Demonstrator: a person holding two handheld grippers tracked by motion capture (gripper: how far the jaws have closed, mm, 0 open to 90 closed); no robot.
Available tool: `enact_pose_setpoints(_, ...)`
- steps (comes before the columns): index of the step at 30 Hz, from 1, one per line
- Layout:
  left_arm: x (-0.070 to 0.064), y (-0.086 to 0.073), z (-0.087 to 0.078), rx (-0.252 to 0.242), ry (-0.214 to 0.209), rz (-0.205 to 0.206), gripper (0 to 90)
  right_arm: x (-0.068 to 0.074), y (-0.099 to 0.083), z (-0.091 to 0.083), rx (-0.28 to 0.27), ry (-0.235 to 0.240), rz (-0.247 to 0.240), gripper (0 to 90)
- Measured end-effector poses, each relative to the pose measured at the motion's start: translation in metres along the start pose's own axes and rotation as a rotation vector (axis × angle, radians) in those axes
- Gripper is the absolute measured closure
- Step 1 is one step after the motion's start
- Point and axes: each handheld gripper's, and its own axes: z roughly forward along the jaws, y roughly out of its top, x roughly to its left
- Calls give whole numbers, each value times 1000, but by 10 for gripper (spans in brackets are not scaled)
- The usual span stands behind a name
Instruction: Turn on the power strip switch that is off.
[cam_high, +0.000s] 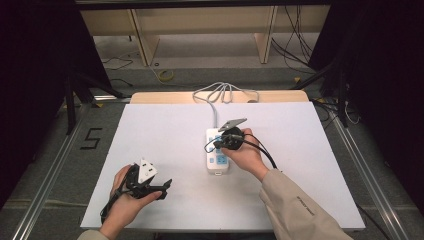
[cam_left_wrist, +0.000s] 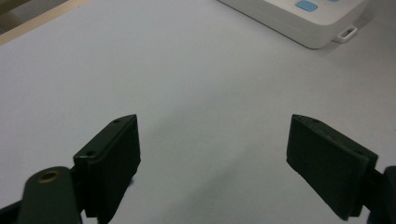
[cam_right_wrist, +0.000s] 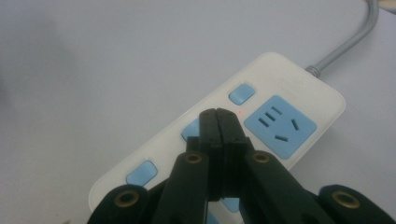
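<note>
A white power strip (cam_high: 216, 155) with blue sockets and blue switches lies in the middle of the white table, its grey cord (cam_high: 216, 95) running to the far edge. My right gripper (cam_high: 223, 142) is shut with nothing between its jaws, and its tips (cam_right_wrist: 217, 114) hover over the power strip (cam_right_wrist: 275, 93) beside a small red light, between two blue switches. My left gripper (cam_high: 162, 187) is open and empty near the front left of the table. In the left gripper view its jaws stand wide apart over bare table, with the end of the power strip (cam_left_wrist: 303, 21) at the top right.
The white table top (cam_high: 165, 130) has a wooden strip along its far edge. Beyond it are wooden shelf legs and loose cables (cam_high: 295, 45) on the floor. Metal rails run along both sides of the table.
</note>
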Motion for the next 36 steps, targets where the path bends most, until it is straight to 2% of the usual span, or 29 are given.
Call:
enact_pose_setpoints(11,0,0,0,-1,-2,0,173,4,7,14,30,8,-10,900)
enact_pose_setpoints(25,0,0,0,-1,-3,1,173,7,14,19,68,3,-33,900)
enact_pose_setpoints(28,-1,0,1,-3,-3,-2,173,8,16,19,79,0,-12,900)
enact_pose_setpoints(36,-1,0,1,-2,-4,0,173,9,18,20,98,-5,-8,900)
